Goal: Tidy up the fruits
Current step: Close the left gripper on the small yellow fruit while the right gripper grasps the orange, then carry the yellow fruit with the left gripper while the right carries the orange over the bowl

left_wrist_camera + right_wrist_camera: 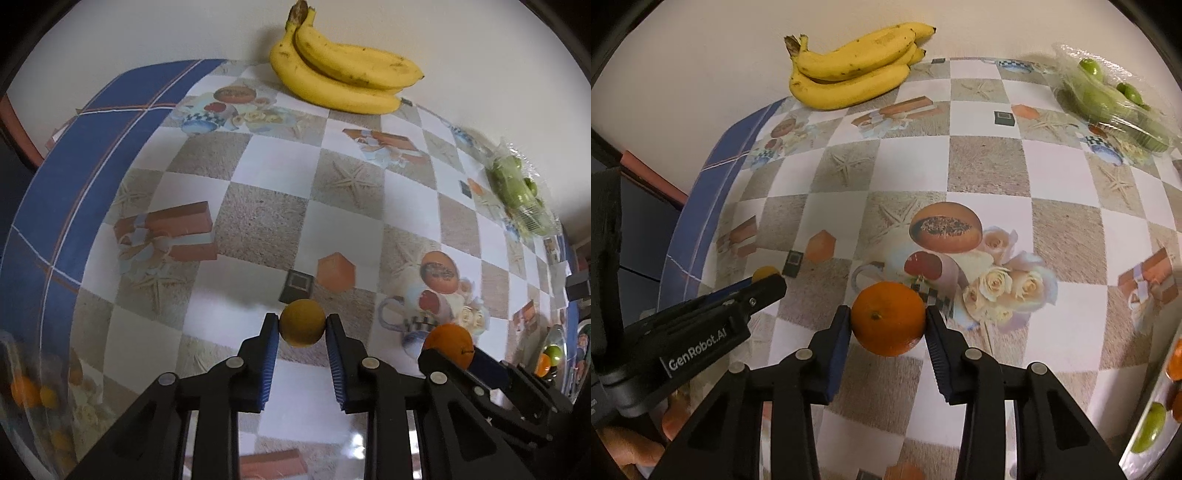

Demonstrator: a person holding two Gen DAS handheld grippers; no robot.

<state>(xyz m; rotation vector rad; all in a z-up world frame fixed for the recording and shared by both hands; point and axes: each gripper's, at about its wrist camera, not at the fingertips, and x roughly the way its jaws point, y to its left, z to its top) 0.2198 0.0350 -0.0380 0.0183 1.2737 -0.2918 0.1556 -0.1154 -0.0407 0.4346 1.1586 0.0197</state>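
In the left wrist view my left gripper (301, 322) is shut on a small round yellow-orange fruit (302, 325), both blue pads against its sides just above the patterned tablecloth (258, 221). My right gripper (888, 318) has an orange (888, 317) pressed between its pads, stem scar facing the camera. Each view catches the other tool: the right gripper (448, 347) with its orange (448, 341) at lower right, and the left gripper (768, 282) with the yellow fruit (764, 272) at left.
A bunch of bananas (340, 74) (849, 70) lies by the wall at the far table edge. Green fruit in a clear plastic wrap (517, 188) (1108, 96) sits far right. A shiny dish (557, 332) (1137, 424) at right holds orange and green fruit. A clear bowl (22, 369) with oranges stands lower left.
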